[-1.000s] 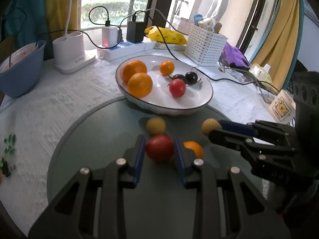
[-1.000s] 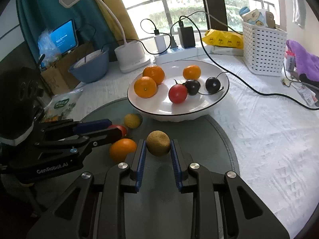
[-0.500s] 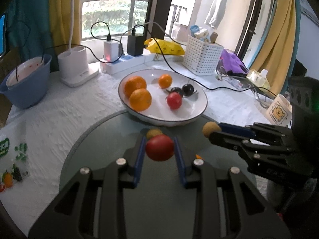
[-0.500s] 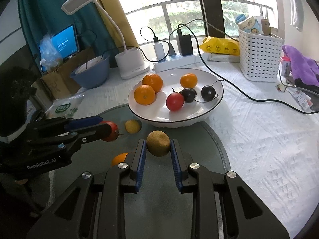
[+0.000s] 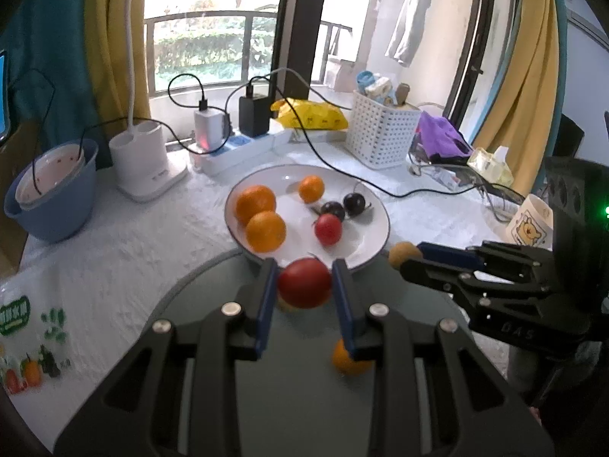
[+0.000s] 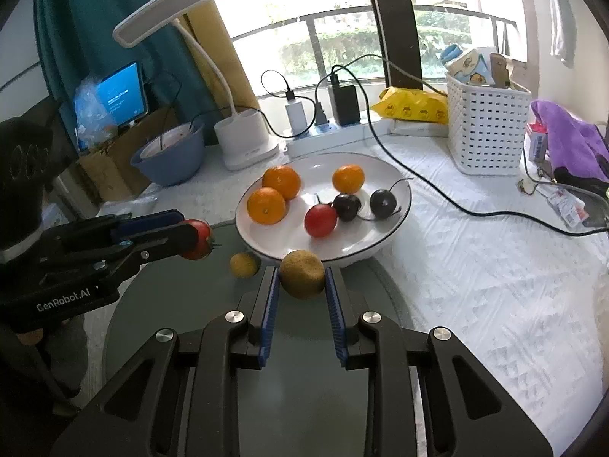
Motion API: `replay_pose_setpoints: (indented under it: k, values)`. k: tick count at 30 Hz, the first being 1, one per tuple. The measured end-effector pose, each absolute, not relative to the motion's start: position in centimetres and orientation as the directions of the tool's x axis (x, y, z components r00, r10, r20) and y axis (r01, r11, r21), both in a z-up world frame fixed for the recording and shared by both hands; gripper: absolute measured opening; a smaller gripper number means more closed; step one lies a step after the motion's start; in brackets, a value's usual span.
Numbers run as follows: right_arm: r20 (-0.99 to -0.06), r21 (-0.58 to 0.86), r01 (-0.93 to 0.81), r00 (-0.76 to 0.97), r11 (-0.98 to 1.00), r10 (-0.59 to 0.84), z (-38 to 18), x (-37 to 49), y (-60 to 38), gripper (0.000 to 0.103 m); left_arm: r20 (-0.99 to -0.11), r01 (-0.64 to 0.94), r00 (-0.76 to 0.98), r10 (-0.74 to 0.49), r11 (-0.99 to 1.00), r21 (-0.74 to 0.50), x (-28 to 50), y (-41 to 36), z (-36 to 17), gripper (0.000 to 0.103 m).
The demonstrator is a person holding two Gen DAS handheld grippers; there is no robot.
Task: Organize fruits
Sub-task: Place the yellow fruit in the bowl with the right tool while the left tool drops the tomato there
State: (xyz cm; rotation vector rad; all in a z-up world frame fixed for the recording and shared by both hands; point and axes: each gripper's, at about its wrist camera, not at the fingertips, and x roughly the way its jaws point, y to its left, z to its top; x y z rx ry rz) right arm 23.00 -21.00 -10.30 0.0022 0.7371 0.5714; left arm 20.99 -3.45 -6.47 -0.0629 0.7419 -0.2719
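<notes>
The left gripper (image 5: 304, 285) clasps a red tomato (image 5: 304, 283) above the grey mat (image 5: 213, 304), just short of the white plate (image 5: 375, 209). The right gripper (image 6: 302, 280) clasps a brownish round fruit (image 6: 302, 274) at the plate's near rim. Oranges, a tomato and dark fruits lie on the plate, toward the tabletop's far edge. A yellow fruit (image 6: 243, 264) and an orange (image 5: 348, 358) rest on the mat.

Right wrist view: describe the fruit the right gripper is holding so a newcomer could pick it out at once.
Start at the white plate of fruit in mid-table. Just in front of its near rim, the right gripper is shut on a brownish-yellow fruit between blue pads. It is dull and rough, unlike the glossy red tomato in the left gripper, and bigger than the small yellow fruit beside it.
</notes>
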Motion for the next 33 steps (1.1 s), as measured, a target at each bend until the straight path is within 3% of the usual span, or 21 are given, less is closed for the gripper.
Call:
replay_pose_setpoints:
  k: [33]
  values:
    - [-0.649,0.206,-0.465,0.594,0.861,0.476,-11.3,28.5,-21.8,0.027,-0.691,0.243,0.67,-0.27,0.96,-0.14,27.4,-5.1,-7.8,0.031]
